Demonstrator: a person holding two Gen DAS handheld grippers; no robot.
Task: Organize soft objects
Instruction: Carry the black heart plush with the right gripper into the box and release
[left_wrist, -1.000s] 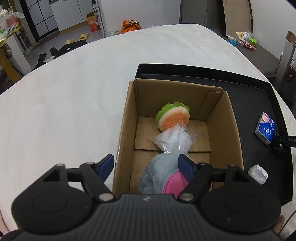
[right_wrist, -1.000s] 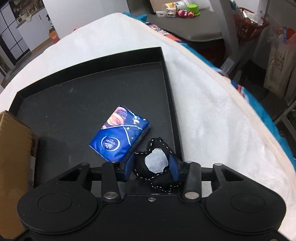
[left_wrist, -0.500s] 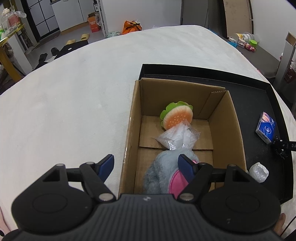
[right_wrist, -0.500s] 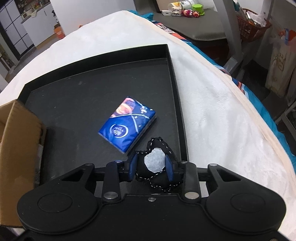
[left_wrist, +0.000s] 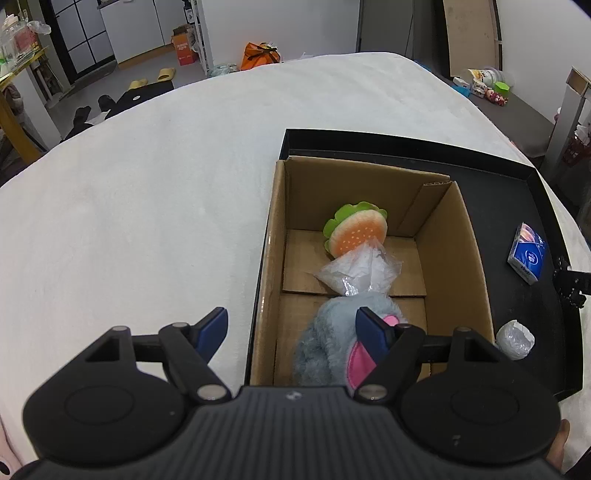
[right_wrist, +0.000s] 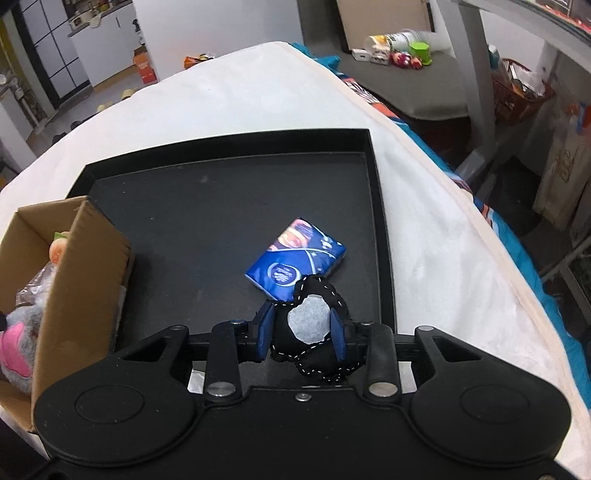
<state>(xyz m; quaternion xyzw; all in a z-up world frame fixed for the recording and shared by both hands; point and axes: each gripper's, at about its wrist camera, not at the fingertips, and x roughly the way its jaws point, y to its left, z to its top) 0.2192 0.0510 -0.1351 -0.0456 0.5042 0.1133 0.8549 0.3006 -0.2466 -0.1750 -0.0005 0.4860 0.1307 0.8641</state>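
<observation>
A cardboard box (left_wrist: 469, 236) stands on a black tray (left_wrist: 532, 184). It holds a burger plush (left_wrist: 356, 234), a clear plastic bag (left_wrist: 356, 271) and a grey and pink plush (left_wrist: 332, 343). My left gripper (left_wrist: 291, 330) is open and empty above the box's near left wall. My right gripper (right_wrist: 301, 330) is shut on a small black stitched plush (right_wrist: 314, 332) and holds it above the tray (right_wrist: 221, 192), right of the box (right_wrist: 85, 266). A blue tissue pack (right_wrist: 295, 264) lies on the tray just beyond it; it also shows in the left wrist view (left_wrist: 526, 256).
A crumpled clear plastic wad (left_wrist: 514, 339) lies on the tray right of the box. The tray rests on a white bed cover (left_wrist: 147, 206). The bed's right edge (right_wrist: 461, 192) drops to a floor with clutter and a low grey bench (right_wrist: 406, 85).
My right gripper has risen and drawn back with the black plush, so the box has come into its view. My left gripper has shifted left; the box sits further right in its view.
</observation>
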